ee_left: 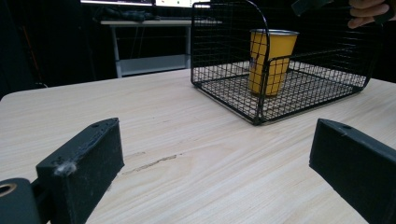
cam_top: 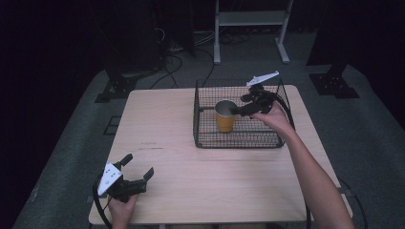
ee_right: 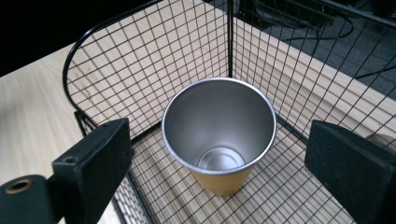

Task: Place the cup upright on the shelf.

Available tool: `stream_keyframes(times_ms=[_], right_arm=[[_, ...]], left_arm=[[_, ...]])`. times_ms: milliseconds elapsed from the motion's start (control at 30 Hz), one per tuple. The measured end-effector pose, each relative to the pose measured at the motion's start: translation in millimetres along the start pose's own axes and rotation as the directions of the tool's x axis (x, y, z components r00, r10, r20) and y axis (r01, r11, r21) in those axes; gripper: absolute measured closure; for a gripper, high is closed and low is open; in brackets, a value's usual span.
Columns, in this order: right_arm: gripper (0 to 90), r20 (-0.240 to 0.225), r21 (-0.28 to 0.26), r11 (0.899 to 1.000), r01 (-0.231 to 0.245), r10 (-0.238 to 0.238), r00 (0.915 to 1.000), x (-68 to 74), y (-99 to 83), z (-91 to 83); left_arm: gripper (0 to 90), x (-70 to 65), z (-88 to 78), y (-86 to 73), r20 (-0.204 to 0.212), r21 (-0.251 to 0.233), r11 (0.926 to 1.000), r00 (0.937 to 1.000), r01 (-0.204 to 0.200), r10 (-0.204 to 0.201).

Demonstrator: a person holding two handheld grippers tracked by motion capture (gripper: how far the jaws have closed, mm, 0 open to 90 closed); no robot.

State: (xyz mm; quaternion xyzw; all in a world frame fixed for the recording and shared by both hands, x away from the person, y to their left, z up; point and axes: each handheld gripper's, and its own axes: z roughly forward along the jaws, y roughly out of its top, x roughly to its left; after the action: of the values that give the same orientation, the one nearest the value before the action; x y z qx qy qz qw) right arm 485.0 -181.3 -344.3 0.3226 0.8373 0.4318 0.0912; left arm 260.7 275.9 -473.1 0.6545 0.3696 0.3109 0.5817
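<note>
Yellow on the outside and bare metal inside, the cup (ee_right: 219, 140) stands upright on the floor of the black wire basket (ee_right: 140, 65), and I have my right claw (ee_right: 219, 154) just above and beside its rim. From the right claw's own camera the cup's mouth sits squarely between the two jaws, which are spread wide and grip nothing; neither jaw touches the rim. In the high view that claw (cam_top: 239, 110) reaches into the basket (cam_top: 205, 138) from its right side, level with the top of the cup (cam_top: 225, 116).

My left claw (cam_top: 138, 171) is well away from all this, low over the near left corner of the bench (cam_top: 191, 171). Its jaws are also wide apart and empty, with bare wood between them and the basket (ee_left: 224, 100) and cup (ee_left: 271, 60) far ahead.
</note>
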Motion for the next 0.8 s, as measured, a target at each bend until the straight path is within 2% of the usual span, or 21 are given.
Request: stream_keyframes(times_ms=[600, 800], right_arm=[[6.6, -0.004, -0.027, 0.999, -0.017, 0.017, 0.9998, 5.4, -19.4, -26.8], [6.6, -0.002, -0.018, 1.000, -0.022, 0.022, 0.9998, 6.4, -25.9, -31.5]], left_arm=[[2.2, -0.4, 0.2, 0.1, -0.003, 0.003, 1.0000, 1.0000, -0.003, 0.003], [2.2, -0.5, 0.1, 0.1, -0.003, 0.004, 1.0000, 1.0000, -0.007, 0.007]])
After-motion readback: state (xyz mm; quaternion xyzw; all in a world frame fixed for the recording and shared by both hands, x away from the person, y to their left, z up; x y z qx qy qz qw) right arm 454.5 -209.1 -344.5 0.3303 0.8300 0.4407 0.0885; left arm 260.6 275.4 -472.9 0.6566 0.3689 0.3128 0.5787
